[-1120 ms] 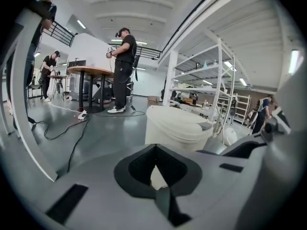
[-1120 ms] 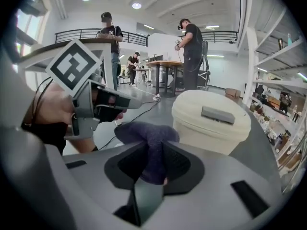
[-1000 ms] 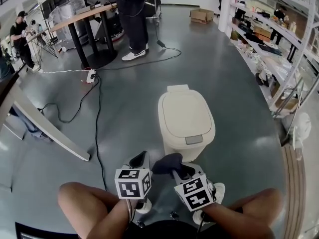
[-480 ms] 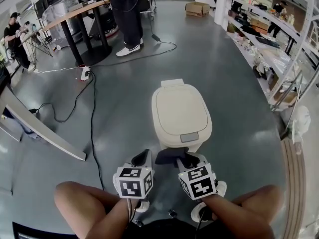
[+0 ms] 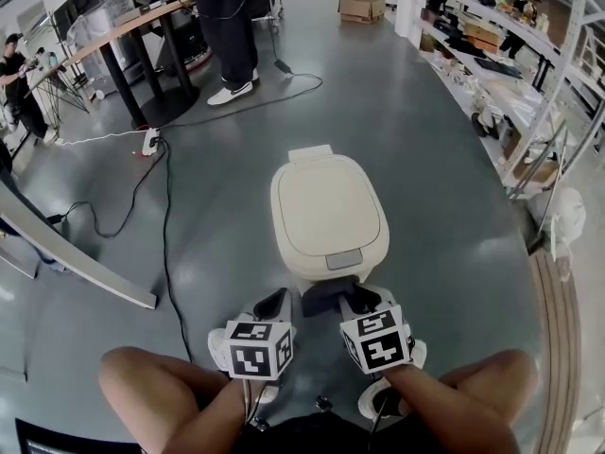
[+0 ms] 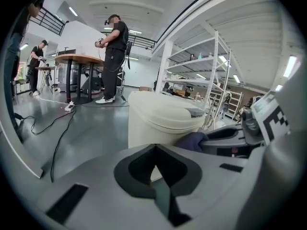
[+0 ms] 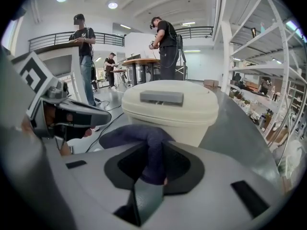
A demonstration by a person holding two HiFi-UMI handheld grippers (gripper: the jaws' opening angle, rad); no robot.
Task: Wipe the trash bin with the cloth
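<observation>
Cream trash bin (image 5: 326, 218), lid down, stands alone on the grey floor (image 5: 444, 244) just ahead of both claws.
Bare floor surrounds the bin; a cable (image 5: 165, 225) lies well to its left, shelving (image 5: 529, 93) well to its right. The right claw (image 7: 151, 164) is clamped on a dark cloth (image 7: 144, 143) bunched near the bin's front; whether they touch is unclear. The left claw (image 6: 154, 169) is closed on nothing.
</observation>
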